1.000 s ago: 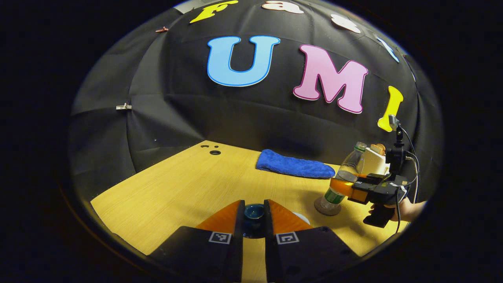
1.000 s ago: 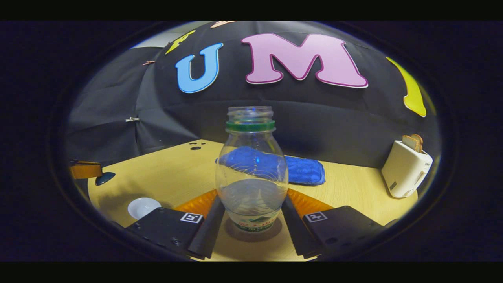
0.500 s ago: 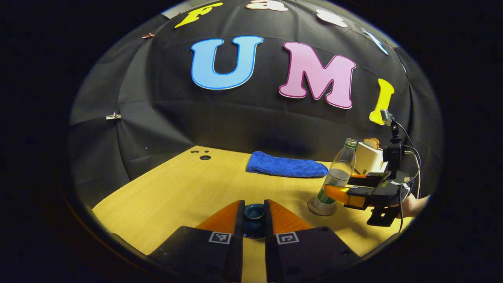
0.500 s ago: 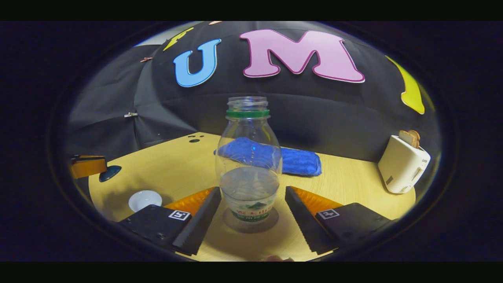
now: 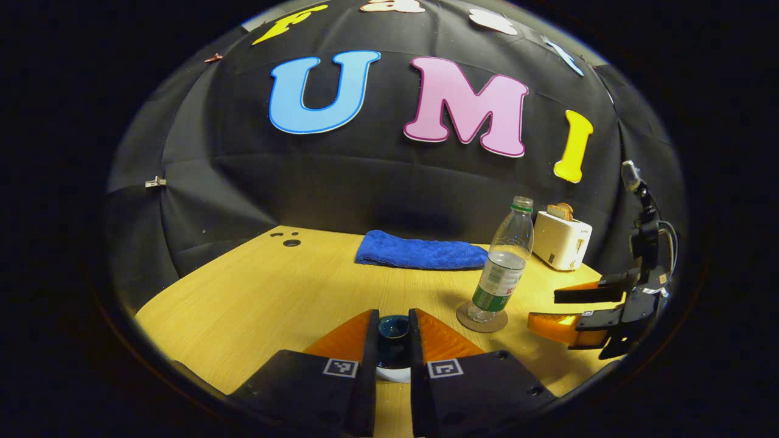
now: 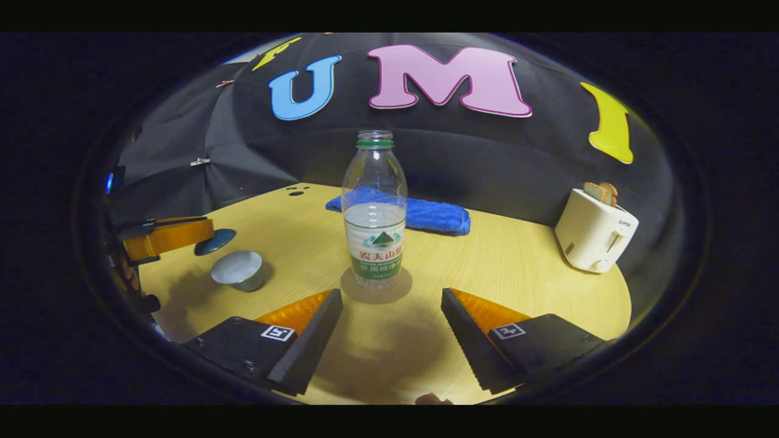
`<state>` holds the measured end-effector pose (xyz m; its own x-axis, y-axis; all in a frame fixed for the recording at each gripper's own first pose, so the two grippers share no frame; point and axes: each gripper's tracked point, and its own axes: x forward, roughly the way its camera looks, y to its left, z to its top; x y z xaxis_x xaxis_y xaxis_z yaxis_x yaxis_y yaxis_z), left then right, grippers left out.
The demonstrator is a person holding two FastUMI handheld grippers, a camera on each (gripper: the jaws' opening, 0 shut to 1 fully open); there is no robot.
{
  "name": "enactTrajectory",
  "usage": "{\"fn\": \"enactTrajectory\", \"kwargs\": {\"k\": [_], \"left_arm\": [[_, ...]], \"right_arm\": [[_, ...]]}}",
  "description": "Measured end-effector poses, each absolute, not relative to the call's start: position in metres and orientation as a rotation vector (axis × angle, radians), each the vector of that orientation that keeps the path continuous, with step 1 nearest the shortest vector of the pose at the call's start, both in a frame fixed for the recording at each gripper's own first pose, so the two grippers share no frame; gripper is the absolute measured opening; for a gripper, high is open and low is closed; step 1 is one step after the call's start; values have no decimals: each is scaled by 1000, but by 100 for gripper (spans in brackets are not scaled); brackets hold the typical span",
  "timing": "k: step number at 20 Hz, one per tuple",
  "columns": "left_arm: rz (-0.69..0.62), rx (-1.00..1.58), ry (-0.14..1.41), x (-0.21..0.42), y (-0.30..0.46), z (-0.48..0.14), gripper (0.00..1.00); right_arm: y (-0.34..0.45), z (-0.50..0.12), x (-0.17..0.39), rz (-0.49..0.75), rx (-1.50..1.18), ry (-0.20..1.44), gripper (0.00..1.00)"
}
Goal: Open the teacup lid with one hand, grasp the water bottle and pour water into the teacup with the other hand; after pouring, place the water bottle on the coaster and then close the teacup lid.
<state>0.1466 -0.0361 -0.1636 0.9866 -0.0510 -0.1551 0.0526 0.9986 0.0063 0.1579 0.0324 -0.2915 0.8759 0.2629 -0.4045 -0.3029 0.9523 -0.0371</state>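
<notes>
Teacup lid (image 5: 392, 331) | clamped in left gripper (image 5: 392, 347), held above the open teacup (image 6: 238, 271) | water bottle (image 6: 375, 210) upright on coaster (image 6: 376, 286), right gripper (image 6: 389, 331) spread wide, apart from it | step: closing | next: lower lid squarely onto the cup rim, then release.

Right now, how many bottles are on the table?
1. The water bottle stands upright on the coaster, in front of the blue towel. None else shows.
</notes>
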Motion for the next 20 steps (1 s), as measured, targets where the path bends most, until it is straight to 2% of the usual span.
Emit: {"fn": "enactTrajectory", "kwargs": {"k": [6, 15, 17, 18, 19, 20], "left_arm": [[-88, 116, 174, 153, -53, -193, 27], [-75, 103, 193, 155, -49, -208, 28], [-74, 112, 192, 156, -49, -210, 25], [-73, 114, 190, 156, -49, -209, 29], [-65, 115, 189, 156, -48, -210, 26], [-60, 112, 184, 156, -48, -209, 31]], "right_arm": [[30, -297, 130, 244, -54, 442, 99], [17, -314, 105, 179, -76, 504, 98], [18, -315, 103, 179, -60, 509, 99], [19, -314, 103, 178, -51, 511, 99], [19, -314, 104, 176, -44, 511, 97], [20, -313, 105, 175, -39, 508, 97]]}}
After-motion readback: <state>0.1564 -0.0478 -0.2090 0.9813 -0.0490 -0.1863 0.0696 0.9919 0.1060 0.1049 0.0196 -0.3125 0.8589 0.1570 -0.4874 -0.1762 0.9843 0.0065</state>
